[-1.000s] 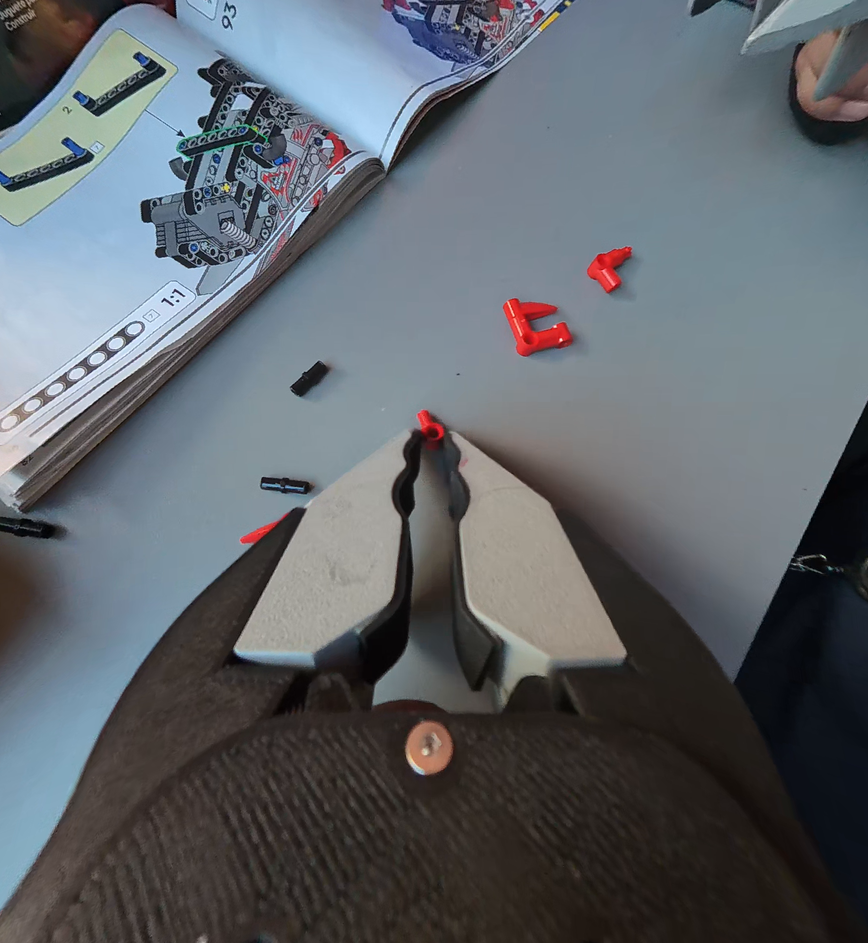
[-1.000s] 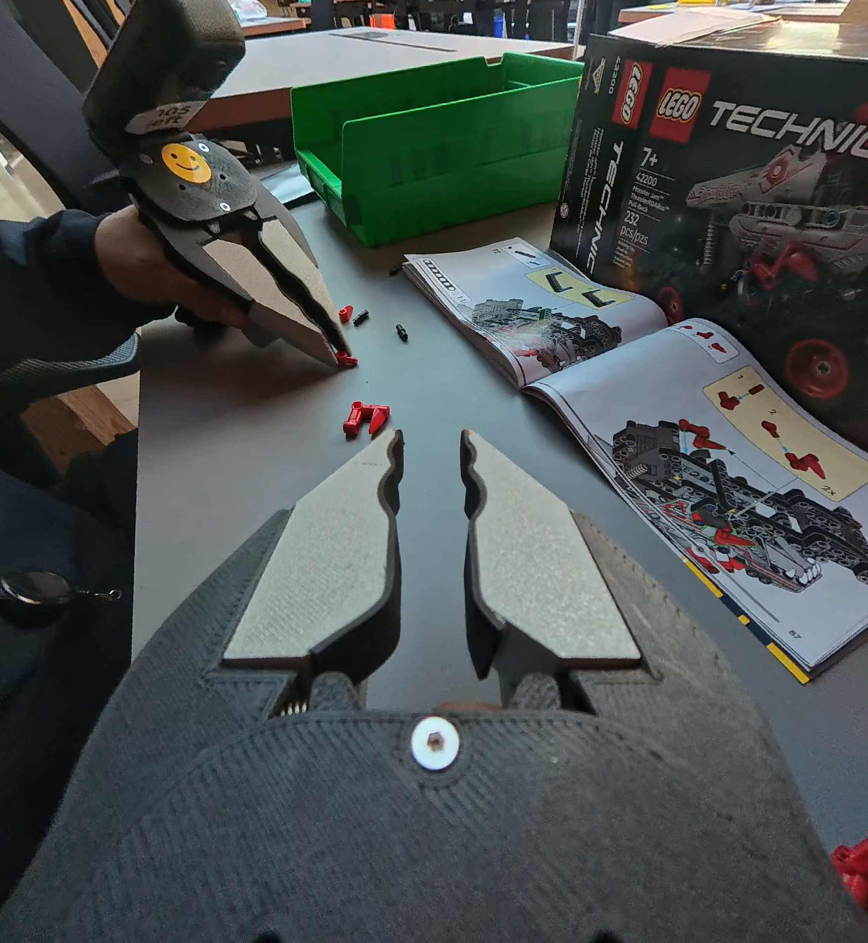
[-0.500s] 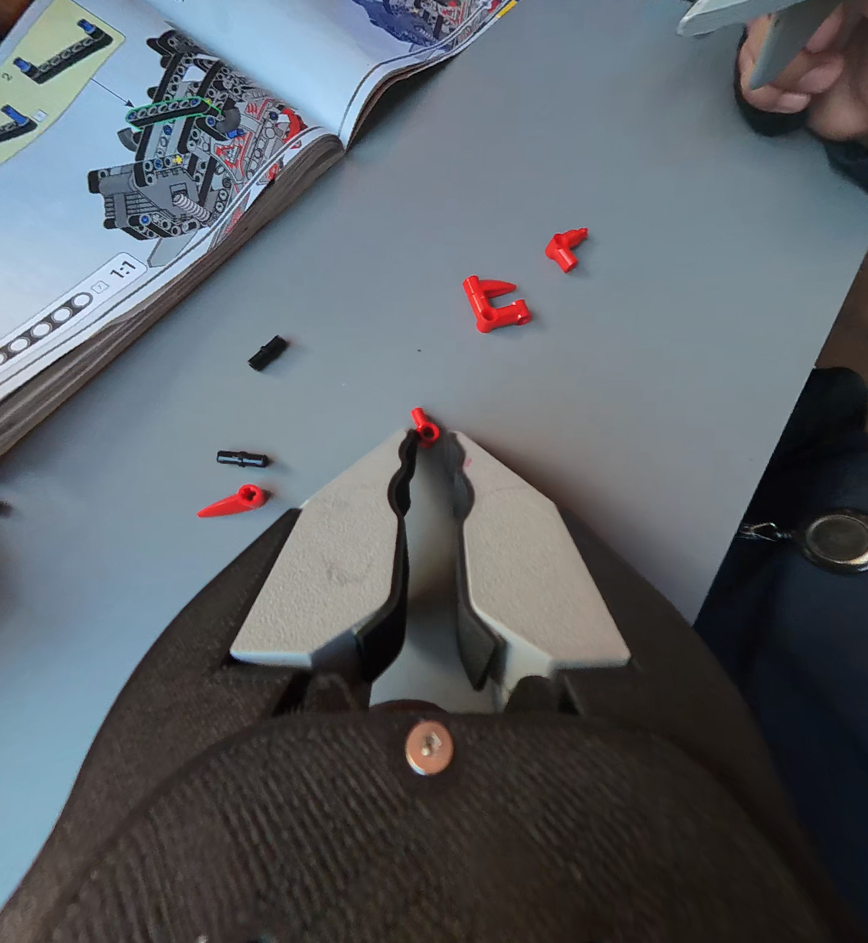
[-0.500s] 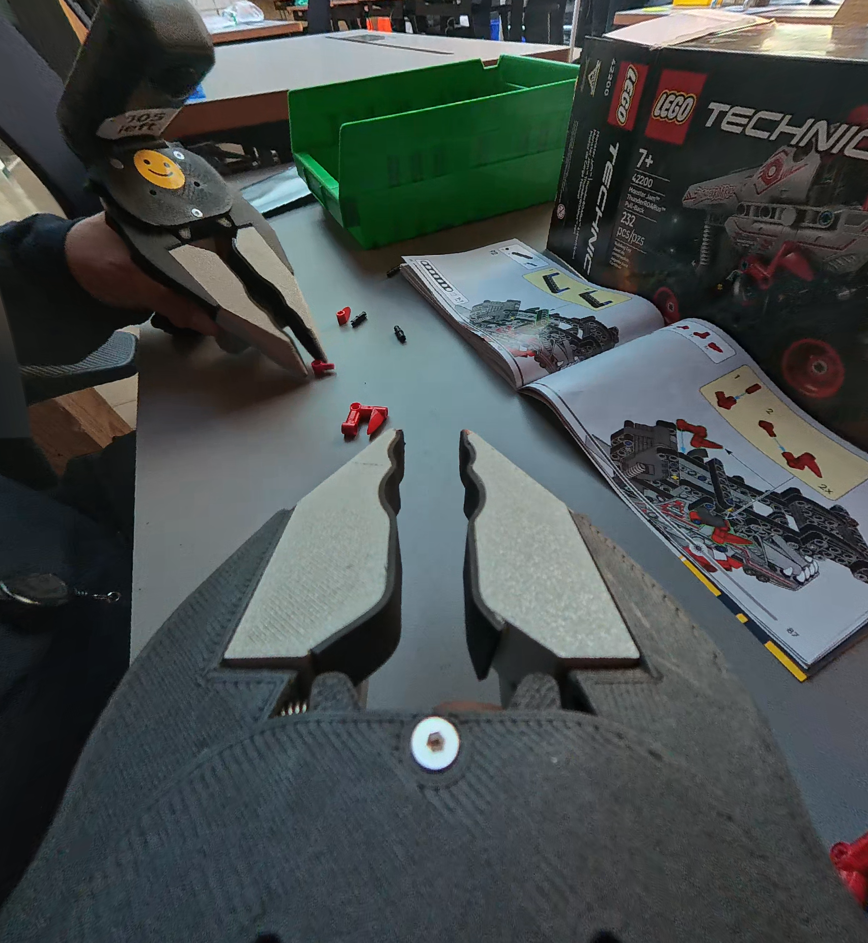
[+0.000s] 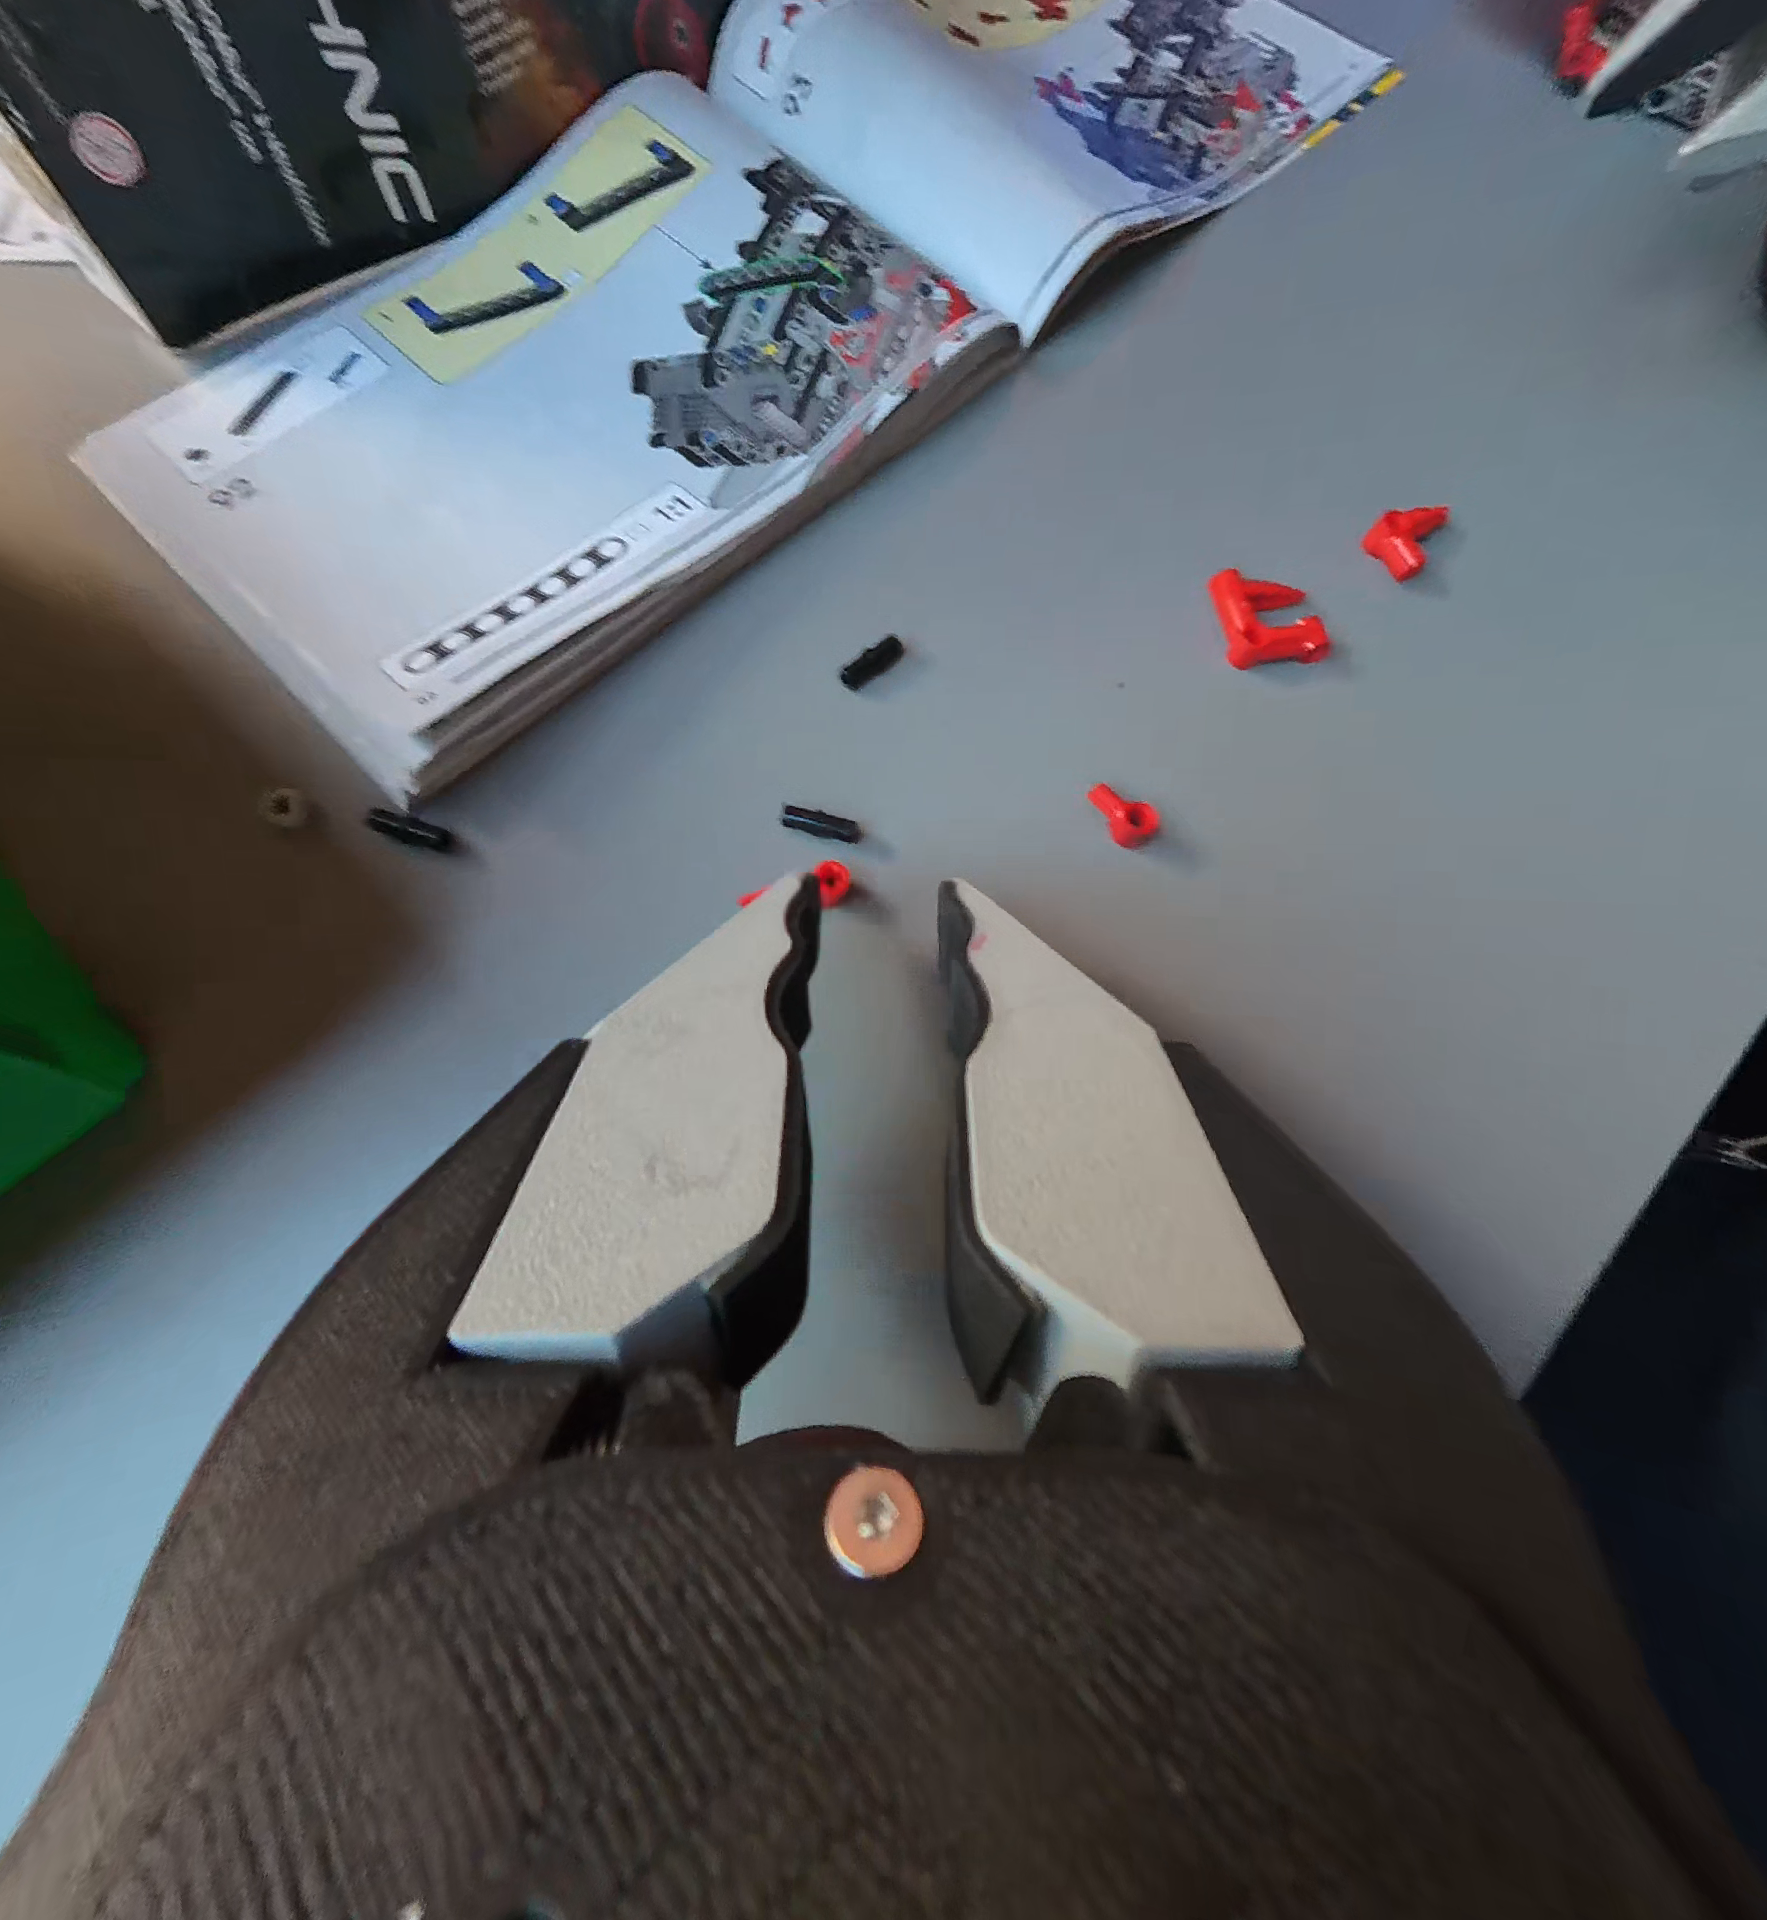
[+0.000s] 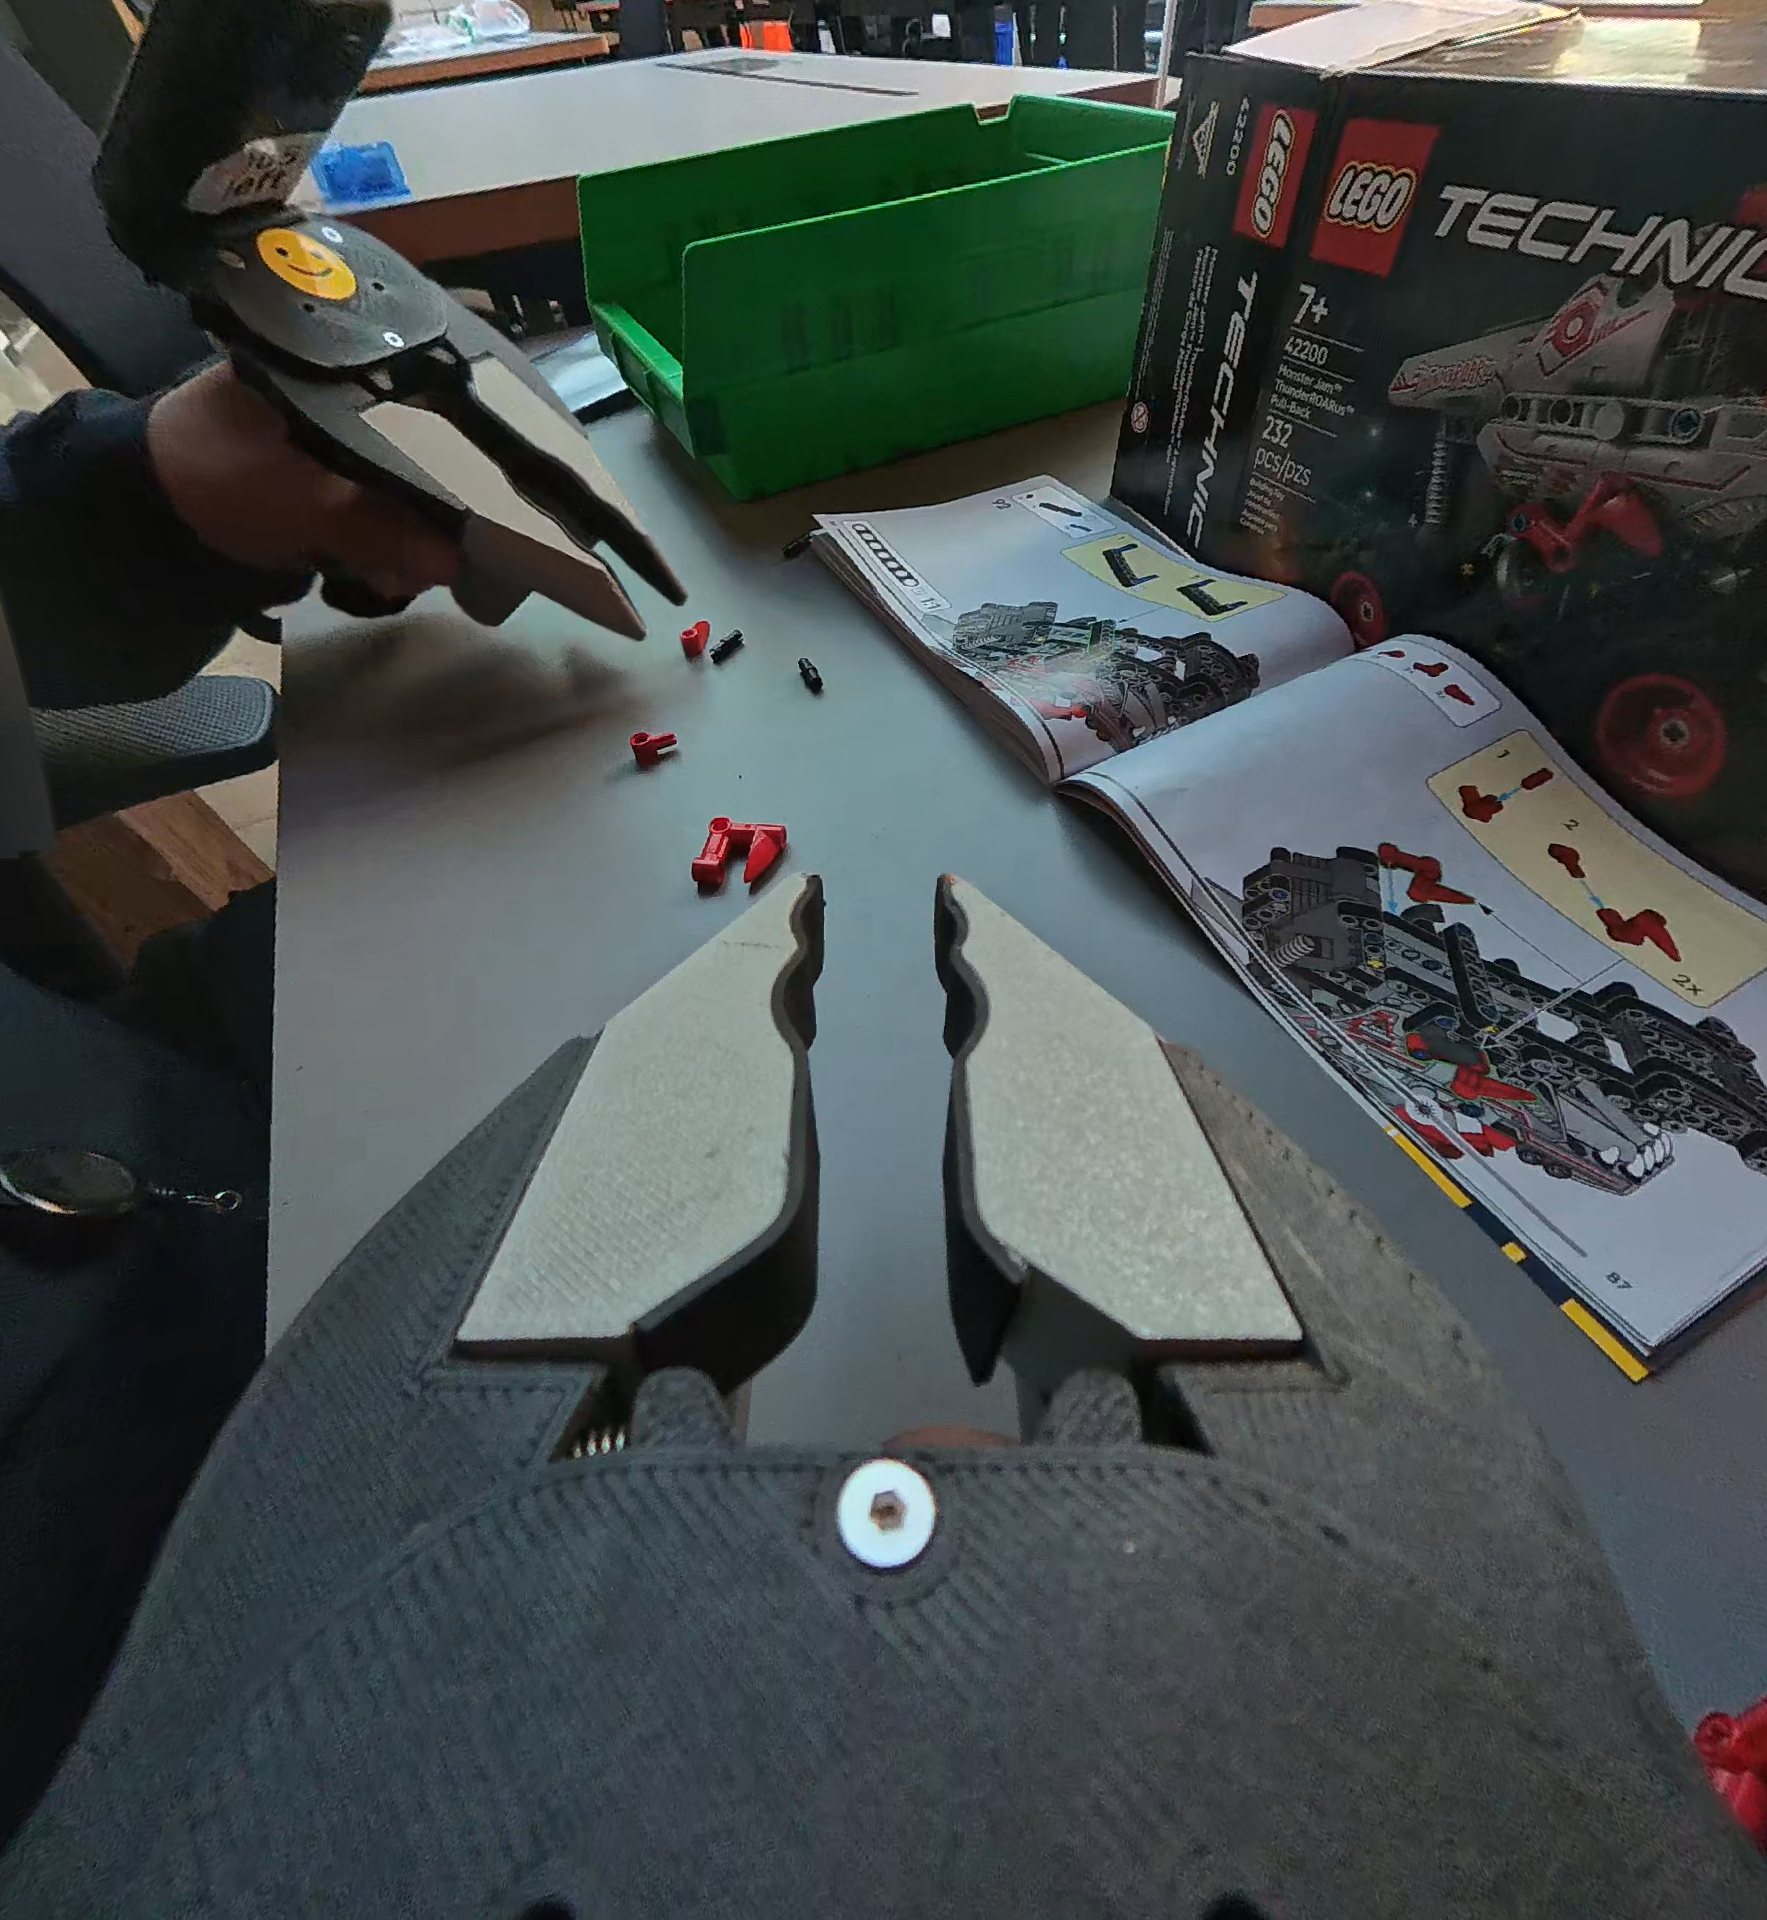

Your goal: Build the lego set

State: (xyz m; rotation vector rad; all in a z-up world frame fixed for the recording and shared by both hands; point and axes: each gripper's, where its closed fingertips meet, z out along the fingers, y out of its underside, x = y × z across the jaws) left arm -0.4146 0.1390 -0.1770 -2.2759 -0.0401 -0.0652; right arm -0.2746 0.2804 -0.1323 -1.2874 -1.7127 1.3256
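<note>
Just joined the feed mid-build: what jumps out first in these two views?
The open instruction booklet fills the table's right side in the right wrist view, with the dark set box behind it and a green bin beyond. Small red pieces lie scattered ahead of the open left gripper.

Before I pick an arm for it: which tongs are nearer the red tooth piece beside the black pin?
Left. The left tongs hover open just beside the red tooth piece; the right tongs are open, well short of it.

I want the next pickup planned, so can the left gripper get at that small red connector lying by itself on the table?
Probably yes: the left gripper is open, and the small red connector lies alone on bare table just ahead, to its right.
</note>
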